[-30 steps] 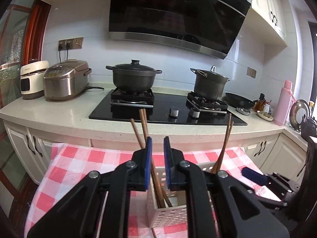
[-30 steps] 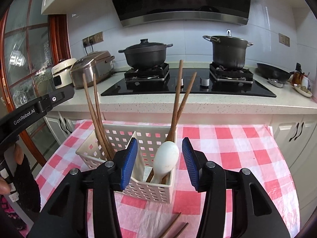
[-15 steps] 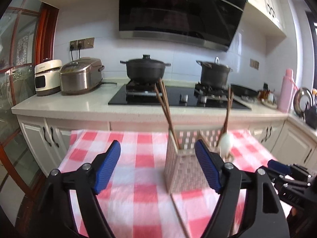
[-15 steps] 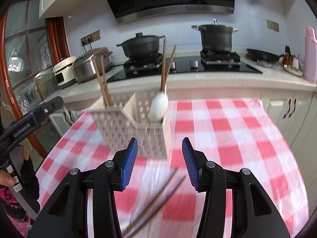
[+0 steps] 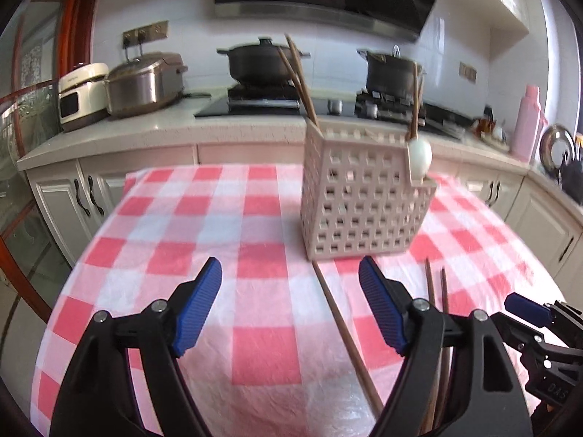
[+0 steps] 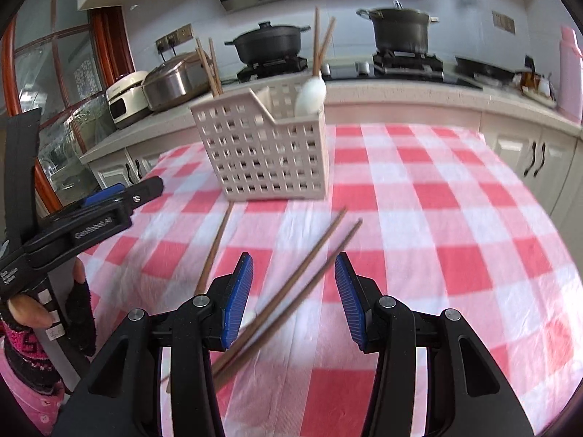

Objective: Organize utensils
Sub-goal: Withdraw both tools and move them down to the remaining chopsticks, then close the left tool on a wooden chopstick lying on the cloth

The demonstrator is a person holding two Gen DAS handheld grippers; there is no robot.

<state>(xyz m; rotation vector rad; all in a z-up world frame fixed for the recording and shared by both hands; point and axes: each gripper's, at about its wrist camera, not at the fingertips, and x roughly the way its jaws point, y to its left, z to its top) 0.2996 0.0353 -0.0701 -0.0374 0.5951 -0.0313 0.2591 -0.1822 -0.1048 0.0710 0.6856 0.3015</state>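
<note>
Two loose chopsticks [image 6: 291, 291] lie between the right gripper [image 6: 293, 300]'s released jaws; the left gripper [image 5: 289, 309] is also released, empty.

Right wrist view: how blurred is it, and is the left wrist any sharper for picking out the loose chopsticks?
Right wrist view: the pair of chopsticks and tablecloth are smeared by motion, the gripper fingers sharp. Left wrist view: the basket is soft, the single chopstick fairly crisp. Both bend at the fisheye edges.
</note>
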